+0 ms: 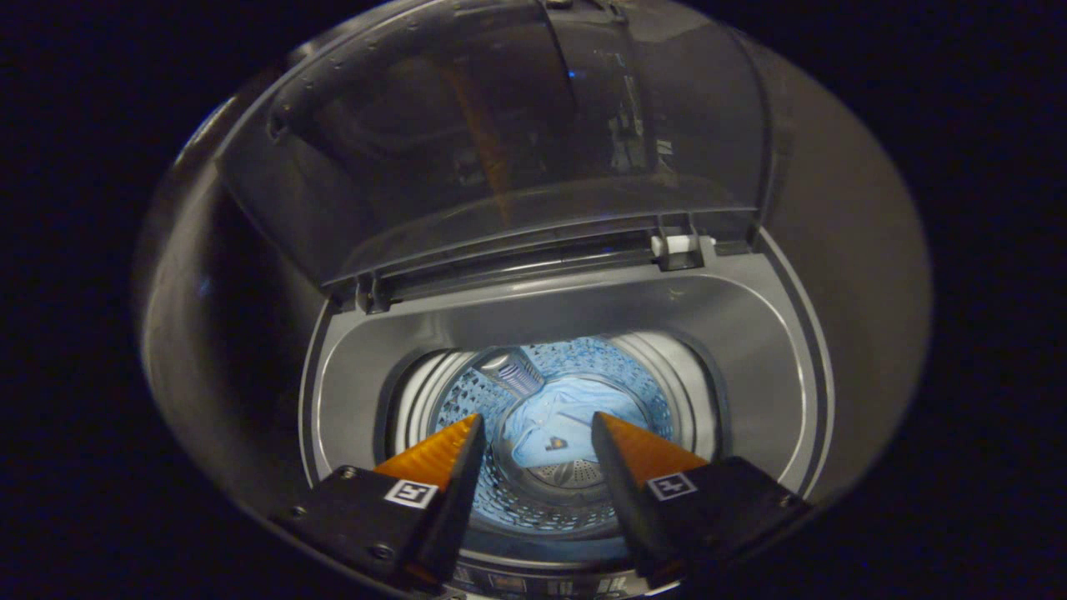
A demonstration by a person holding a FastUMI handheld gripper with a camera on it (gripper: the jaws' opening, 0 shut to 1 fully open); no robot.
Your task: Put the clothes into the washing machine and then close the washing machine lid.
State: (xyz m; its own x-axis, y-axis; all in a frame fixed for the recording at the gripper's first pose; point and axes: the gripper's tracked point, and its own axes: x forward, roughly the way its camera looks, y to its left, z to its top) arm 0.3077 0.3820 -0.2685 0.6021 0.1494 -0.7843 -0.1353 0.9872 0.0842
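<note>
A top-loading washing machine (583, 312) lies below me with its mouth uncovered. Its clear lid (517, 142) stands raised on hinges at the far side of the opening. Down in the perforated drum (542, 500) rests a light blue garment (558, 408), crumpled against the far wall of the tub. My gripper (538, 433) hovers above the drum opening, open, with nothing between its fingers; the garment shows in the gap well below them.
The grey top deck (750, 350) rings the drum opening. A white hinge clip (679, 244) sits at the right end of the lid's base. Dark surroundings lie beyond the machine's sides.
</note>
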